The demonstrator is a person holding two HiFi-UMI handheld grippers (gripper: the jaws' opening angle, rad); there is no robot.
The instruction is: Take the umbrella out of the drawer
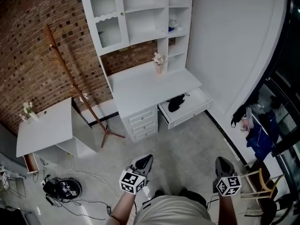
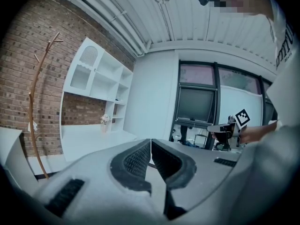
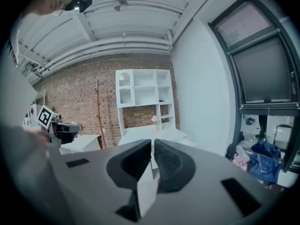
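hanging well apart from the desk point(image 1: 140, 86), the left gripper point(image 1: 149, 157) and right gripper point(image 1: 220, 161) are closed on nothing; the umbrella point(image 1: 176, 103) lies in the open drawer point(image 1: 187, 116); the approach seems in hand; next, come near and spread the jaws.

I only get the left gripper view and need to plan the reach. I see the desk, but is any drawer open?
Observer: Yes. In the head view the wide drawer of the desk is pulled out.
Operator: Anything in it?
Observer: A dark bundle, likely the umbrella, lies in its left part.
Operator: And the right gripper's jaws?
Observer: The right gripper is shut, with nothing between its jaws.
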